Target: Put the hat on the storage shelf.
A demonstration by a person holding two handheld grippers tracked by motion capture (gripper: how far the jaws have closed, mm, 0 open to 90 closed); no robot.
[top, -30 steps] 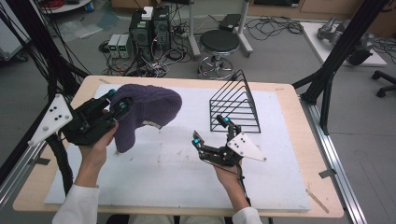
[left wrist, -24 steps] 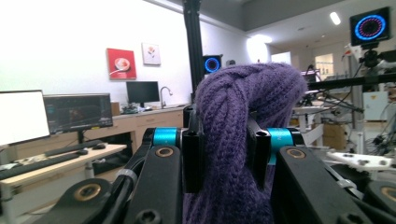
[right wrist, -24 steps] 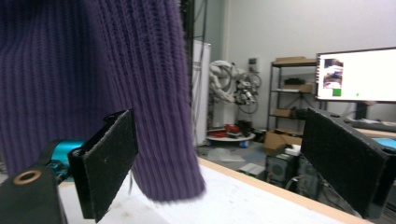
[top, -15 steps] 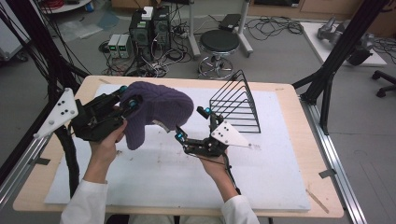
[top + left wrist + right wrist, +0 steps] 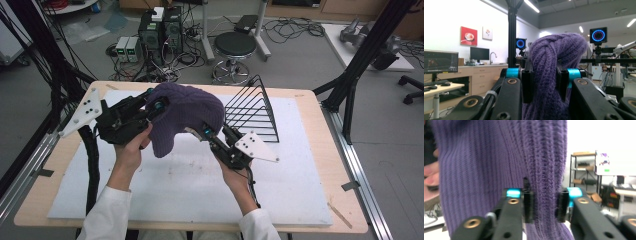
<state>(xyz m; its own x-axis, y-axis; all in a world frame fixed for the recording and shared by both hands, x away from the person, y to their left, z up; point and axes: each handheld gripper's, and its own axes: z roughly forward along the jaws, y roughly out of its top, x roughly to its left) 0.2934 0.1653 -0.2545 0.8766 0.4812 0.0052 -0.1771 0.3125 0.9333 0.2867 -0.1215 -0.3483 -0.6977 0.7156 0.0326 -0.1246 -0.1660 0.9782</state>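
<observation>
A purple knit hat [image 5: 187, 112] hangs in the air above the white mat [image 5: 190, 185]. My left gripper [image 5: 159, 105] holds it from the left, and in the left gripper view it [image 5: 544, 85] is shut on a thick fold of the hat [image 5: 554, 57]. My right gripper [image 5: 206, 131] reaches up to the hat's lower right edge. In the right gripper view it [image 5: 544, 206] has a ribbed fold of the hat [image 5: 486, 157] filling the narrow gap between its pads.
A black wire rack [image 5: 252, 112] stands on the mat just right of the hat, behind my right gripper. The wooden table [image 5: 320, 105] borders the mat. A stool [image 5: 235, 45] and electronics boxes stand on the floor beyond.
My right gripper moved left and up from the mat to the hat's edge and narrowed its jaws onto the fabric. My left gripper carried the hat slightly right and higher.
</observation>
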